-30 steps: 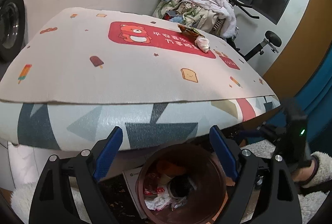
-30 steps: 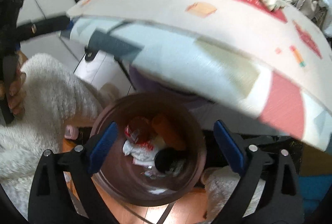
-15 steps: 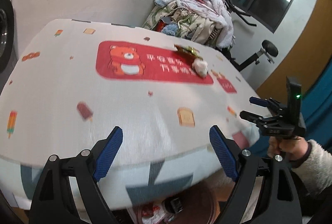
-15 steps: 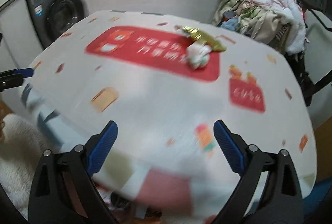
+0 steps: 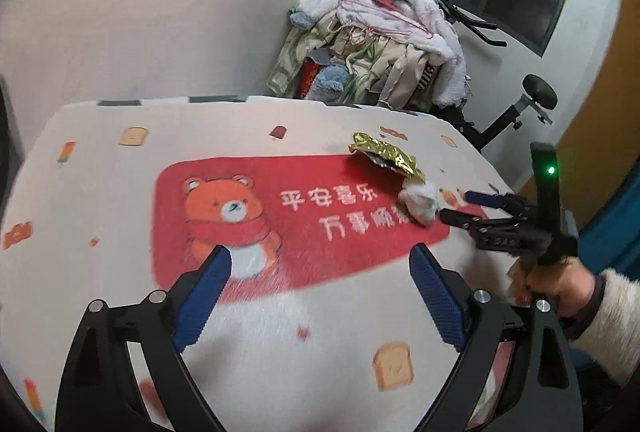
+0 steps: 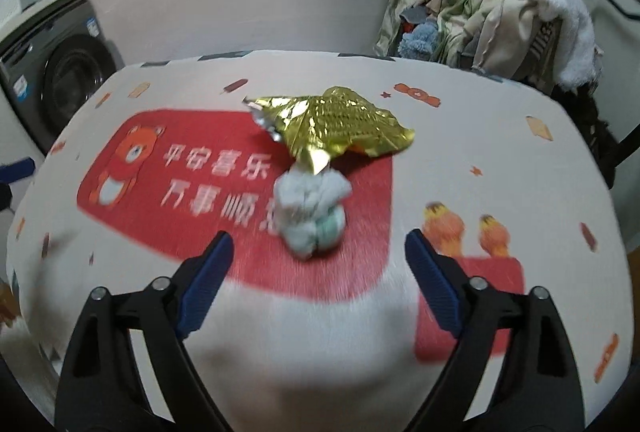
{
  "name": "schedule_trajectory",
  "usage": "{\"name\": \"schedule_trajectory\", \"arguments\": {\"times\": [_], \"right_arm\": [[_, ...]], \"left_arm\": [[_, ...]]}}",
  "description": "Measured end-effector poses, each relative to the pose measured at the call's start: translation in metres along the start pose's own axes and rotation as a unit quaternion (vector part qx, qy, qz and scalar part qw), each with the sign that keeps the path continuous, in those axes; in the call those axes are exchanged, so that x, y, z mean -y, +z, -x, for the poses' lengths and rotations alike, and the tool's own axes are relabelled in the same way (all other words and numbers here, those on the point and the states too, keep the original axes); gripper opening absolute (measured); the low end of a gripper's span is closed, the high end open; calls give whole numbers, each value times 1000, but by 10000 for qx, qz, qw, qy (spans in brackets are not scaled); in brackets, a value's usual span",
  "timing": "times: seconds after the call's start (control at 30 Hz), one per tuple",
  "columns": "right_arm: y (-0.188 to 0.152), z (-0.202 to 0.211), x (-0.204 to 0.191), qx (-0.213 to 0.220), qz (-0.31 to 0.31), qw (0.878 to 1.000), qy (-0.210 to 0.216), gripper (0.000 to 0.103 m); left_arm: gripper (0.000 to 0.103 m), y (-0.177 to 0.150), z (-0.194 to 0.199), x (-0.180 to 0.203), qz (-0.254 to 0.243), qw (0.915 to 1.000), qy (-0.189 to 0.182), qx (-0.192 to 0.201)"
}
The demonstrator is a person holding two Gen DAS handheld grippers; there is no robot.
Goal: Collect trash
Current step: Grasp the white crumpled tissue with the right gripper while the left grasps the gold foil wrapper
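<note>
A crumpled white tissue ball (image 6: 310, 214) lies on the table's red bear print, touching a gold foil wrapper (image 6: 340, 124) just behind it. My right gripper (image 6: 318, 264) is open and empty, its jaws just short of the tissue. In the left wrist view the tissue (image 5: 419, 202) and wrapper (image 5: 386, 154) lie at mid right, with the right gripper (image 5: 454, 206) open beside the tissue. My left gripper (image 5: 320, 290) is open and empty over the near part of the table.
The table (image 5: 100, 192) has a white cloth with a red bear print. A heap of clothes (image 5: 376, 44) and an exercise bike (image 5: 520, 108) stand behind it. A washing machine (image 6: 60, 72) is at the left.
Both grippers have risen from over the brown bin below the table edge to above the tabletop. The right gripper has moved close to the tissue. The bin is out of view.
</note>
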State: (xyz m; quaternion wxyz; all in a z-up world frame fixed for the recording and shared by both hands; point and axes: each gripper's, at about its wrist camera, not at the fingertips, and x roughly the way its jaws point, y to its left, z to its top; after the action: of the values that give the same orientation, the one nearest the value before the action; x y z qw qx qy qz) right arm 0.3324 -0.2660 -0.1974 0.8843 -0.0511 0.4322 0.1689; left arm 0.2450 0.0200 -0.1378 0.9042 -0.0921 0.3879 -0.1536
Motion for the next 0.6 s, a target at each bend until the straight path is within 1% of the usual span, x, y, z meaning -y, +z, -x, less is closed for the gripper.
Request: {"name": "schedule_trajectory", "arguments": {"times": [0.1, 0.13, 0.17, 0.2, 0.23, 0.3, 0.33, 0.4, 0.43, 0.47, 0.5, 0.53, 0.6], "right_arm": [[12, -19, 0, -56, -73, 9999, -68, 78], [14, -25, 0, -98, -107, 9999, -53, 74], [17, -31, 0, -178, -146, 9997, -20, 69], [18, -35, 1, -236, -154, 9996, 9, 57], [18, -36, 1, -276, -148, 9995, 89, 47], [15, -32, -1, -323, -128, 9993, 149, 47], [13, -28, -1, -343, -106, 9992, 174, 47], [2, -13, -1, -277, -157, 9991, 274, 47], [-5, -4, 2, -235, -221, 9989, 352, 47], [-10, 1, 4, -206, -271, 9989, 337, 47], [-15, 6, 7, -175, -339, 9988, 314, 47], [-19, 10, 12, -145, -437, 9985, 309, 47], [-28, 20, 27, -52, -742, 9969, 267, 47]], "left_arm": [[88, 17, -24, 3, 46, 9998, -25, -193], [88, 22, -33, 4, 83, 9996, -71, -261], [88, 27, -43, 6, 146, 9991, -163, -356], [88, 33, -53, 8, 248, 9983, -278, -454], [87, 37, -61, 9, 366, 9973, -367, -522], [84, 44, -74, 11, 609, 9952, -477, -607], [82, 48, -82, 12, 810, 9932, -513, -654], [81, 52, -92, 13, 1059, 9900, -670, -653], [81, 54, -102, 15, 1264, 9861, -838, -673], [80, 57, -108, 16, 1380, 9838, -901, -700], [76, 59, -116, 17, 1508, 9811, -966, -730], [75, 62, -127, 18, 1696, 9768, -1067, -757], [74, 65, -142, 19, 1942, 9712, -1139, -786]]}}
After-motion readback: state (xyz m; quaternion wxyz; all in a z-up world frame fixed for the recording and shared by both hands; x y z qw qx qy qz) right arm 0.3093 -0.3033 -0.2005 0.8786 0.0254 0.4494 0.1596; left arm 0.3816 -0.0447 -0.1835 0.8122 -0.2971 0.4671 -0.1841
